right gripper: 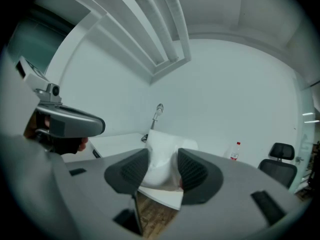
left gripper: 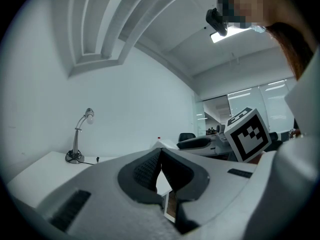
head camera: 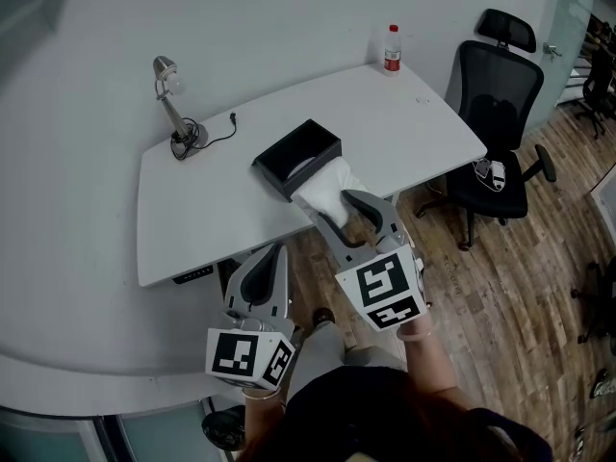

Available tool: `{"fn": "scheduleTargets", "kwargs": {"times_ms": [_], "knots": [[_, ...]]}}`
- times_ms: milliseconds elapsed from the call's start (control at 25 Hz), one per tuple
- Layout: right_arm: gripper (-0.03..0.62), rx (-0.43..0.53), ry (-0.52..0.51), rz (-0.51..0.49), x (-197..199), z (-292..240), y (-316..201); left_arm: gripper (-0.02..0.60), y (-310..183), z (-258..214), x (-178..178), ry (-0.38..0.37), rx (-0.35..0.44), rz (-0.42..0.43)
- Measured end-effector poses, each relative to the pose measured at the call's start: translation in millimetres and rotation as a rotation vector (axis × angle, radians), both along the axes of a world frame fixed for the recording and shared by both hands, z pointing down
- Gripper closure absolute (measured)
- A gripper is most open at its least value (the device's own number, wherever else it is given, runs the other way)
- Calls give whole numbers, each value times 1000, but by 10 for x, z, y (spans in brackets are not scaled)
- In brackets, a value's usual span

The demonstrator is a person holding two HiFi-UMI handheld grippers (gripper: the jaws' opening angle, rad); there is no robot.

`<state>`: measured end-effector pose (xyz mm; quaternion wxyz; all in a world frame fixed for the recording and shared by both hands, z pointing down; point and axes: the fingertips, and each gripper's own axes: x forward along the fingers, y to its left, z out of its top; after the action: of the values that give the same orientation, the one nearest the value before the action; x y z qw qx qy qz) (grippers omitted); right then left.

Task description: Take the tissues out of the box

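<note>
Clamping the white tissues (head camera: 325, 187) between its jaws, the right gripper (head camera: 345, 211) is holding them half out of the black box (head camera: 298, 152) at the table (head camera: 192, 210) edge, probably for pulling them free. The left gripper (head camera: 270, 253) is hanging aside, jaws together and empty, seemingly not needed.

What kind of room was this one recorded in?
Most likely an office. A white desk carries a desk lamp, a black swivel chair stands beside it on a wood floor, and the left gripper view shows glass partitions beyond.
</note>
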<state>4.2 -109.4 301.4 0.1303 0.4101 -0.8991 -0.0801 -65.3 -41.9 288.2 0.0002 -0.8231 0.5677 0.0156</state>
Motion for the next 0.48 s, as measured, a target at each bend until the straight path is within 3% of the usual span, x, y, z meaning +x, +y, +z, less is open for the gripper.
{"fn": "scheduleTargets", "kwargs": {"times_ms": [480], "knots": [[399,26,-30,-6,186,-59,329,557,272,-9,177,-19,7,5]]}}
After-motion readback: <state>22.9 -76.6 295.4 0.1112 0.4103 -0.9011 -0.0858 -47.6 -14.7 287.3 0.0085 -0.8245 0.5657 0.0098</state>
